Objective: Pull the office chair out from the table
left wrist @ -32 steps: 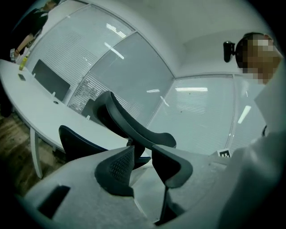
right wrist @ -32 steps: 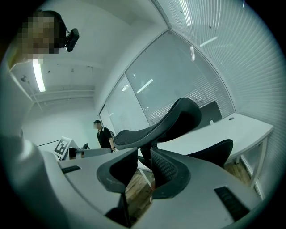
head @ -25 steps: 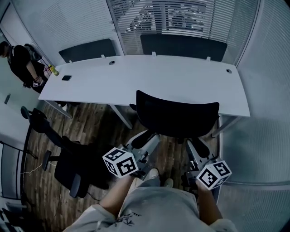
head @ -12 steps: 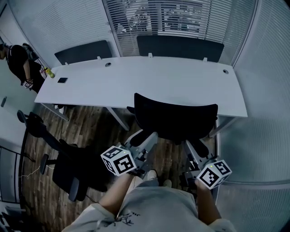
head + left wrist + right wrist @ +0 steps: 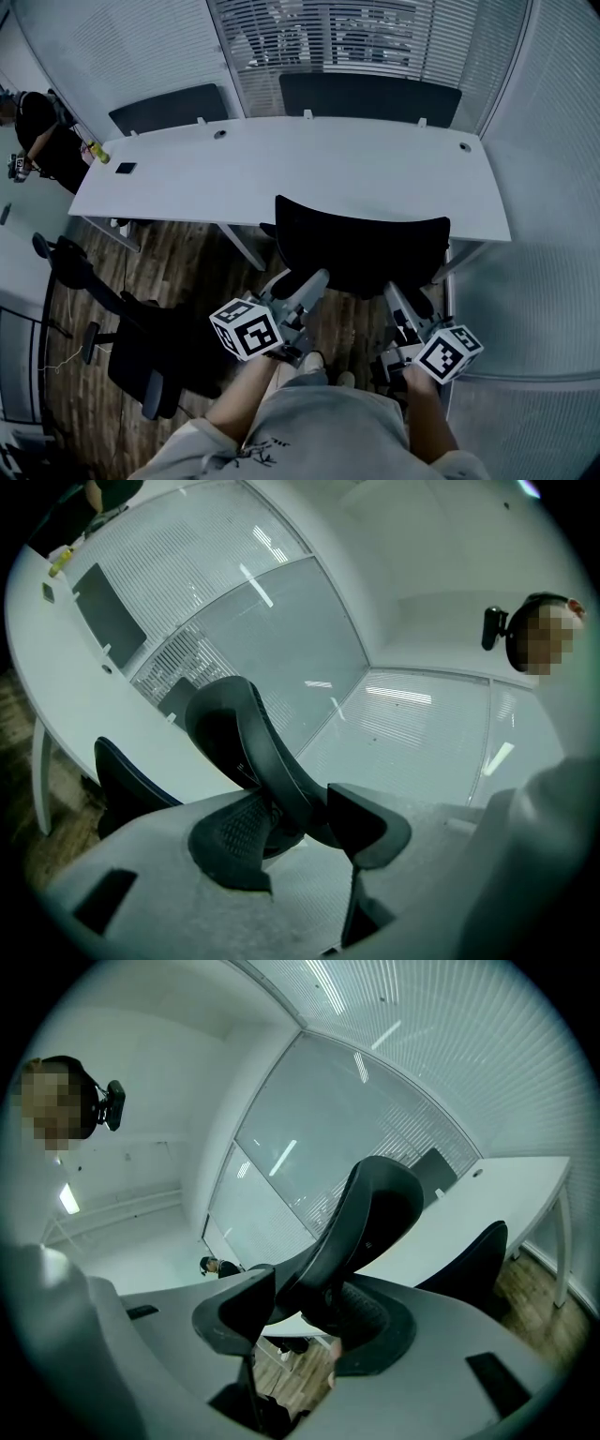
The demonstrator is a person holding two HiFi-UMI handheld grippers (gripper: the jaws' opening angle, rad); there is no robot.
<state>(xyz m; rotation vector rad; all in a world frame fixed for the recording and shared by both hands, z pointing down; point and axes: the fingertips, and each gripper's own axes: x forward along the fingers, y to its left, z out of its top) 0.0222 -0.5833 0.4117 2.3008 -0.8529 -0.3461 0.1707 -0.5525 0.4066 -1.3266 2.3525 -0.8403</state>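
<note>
The black office chair [image 5: 361,248] stands at the white table [image 5: 281,169], its backrest towards me. My left gripper [image 5: 314,278] reaches to the backrest's lower left. In the left gripper view the chair's curved rim [image 5: 244,733] runs between the widely spread jaws of the left gripper [image 5: 298,827]. My right gripper [image 5: 394,291] is at the backrest's lower right. Its jaws have just been opening. The chair's rim [image 5: 375,1204] lies between the right gripper [image 5: 305,1321] pads, and they stand wide apart.
A second black chair [image 5: 141,347] stands to my left on the wood floor. Two more chair backs [image 5: 370,94] rise behind the table. A phone [image 5: 125,168] lies at the table's far left, near a person [image 5: 37,131]. A glass wall [image 5: 534,309] is close on the right.
The right gripper has rolled a little and its cube sits slightly further right. The left gripper has edged towards the chair. The chair keeps its place at the table.
</note>
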